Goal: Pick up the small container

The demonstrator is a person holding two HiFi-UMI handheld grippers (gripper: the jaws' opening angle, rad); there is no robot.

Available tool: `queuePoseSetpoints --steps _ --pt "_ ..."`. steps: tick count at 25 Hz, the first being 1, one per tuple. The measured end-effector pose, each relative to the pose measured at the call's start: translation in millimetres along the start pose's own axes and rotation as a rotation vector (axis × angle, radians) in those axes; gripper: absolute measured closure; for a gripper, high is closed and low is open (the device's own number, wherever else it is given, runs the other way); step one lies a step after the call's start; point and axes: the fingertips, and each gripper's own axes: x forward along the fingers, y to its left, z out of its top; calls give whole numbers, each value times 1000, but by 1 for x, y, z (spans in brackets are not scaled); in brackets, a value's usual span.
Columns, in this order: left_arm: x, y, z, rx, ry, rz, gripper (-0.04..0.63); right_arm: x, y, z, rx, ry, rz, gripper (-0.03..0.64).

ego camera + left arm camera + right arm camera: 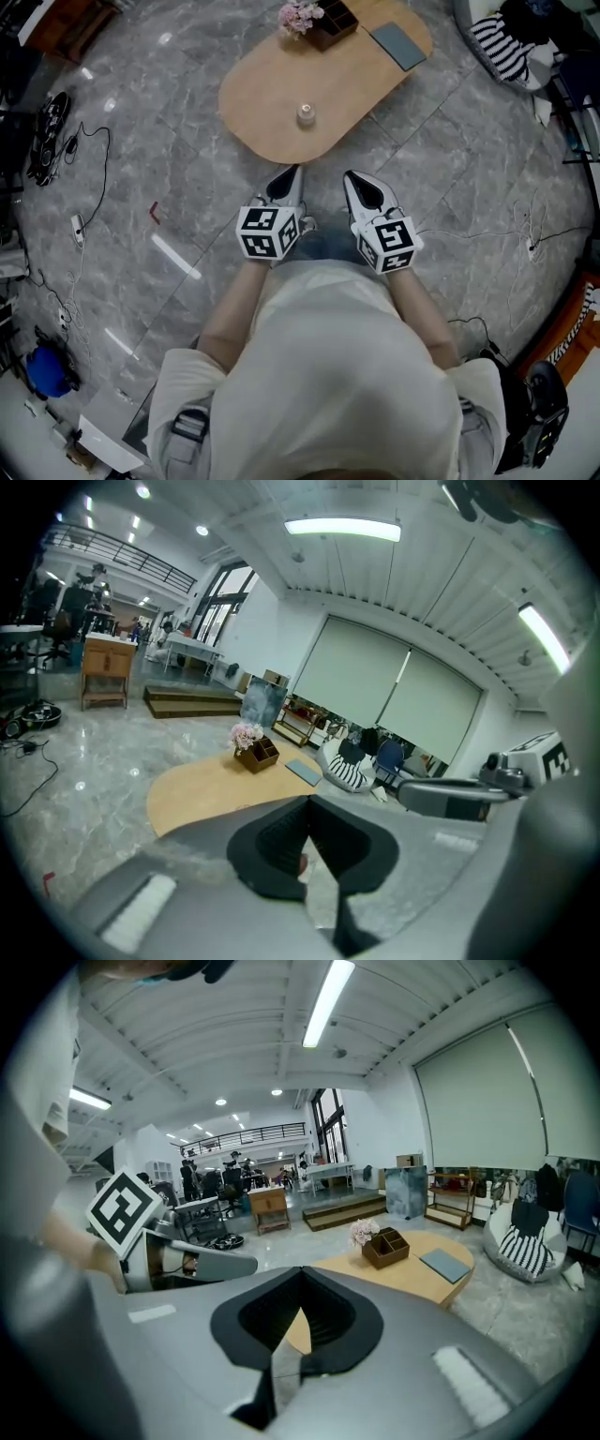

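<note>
The small container (306,114), a little clear jar, stands on the near part of an oval wooden table (272,84). Both grippers hover over the floor just short of the table's near edge, pointing at it. My left gripper (291,174) is shut with nothing in it, a short way in front of the jar and slightly to its left. My right gripper (353,180) is beside it, also shut and empty. In the left gripper view the closed jaws (312,841) hide the jar; the table (202,789) shows beyond them. The right gripper view shows its closed jaws (298,1321) and the table (412,1279).
At the table's far end are pink flowers (300,14), a brown organizer box (335,24) and a grey flat pad (398,45). A striped cushion (502,47) lies at the far right. Cables and a power strip (78,228) lie on the marble floor at the left.
</note>
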Motion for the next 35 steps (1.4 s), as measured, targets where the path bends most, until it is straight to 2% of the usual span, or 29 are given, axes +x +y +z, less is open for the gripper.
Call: queuePoseSetpoints --steps 11,23,35 --pt "71 48 -19 -51 45 85 592 53 -49 -19 32 87 29 618" --pt "172 106 -63 -34 141 133 588 127 -99 -54 61 182 78 618" --pt "250 150 -112 22 230 145 399 171 -128 -92 101 227 109 618"
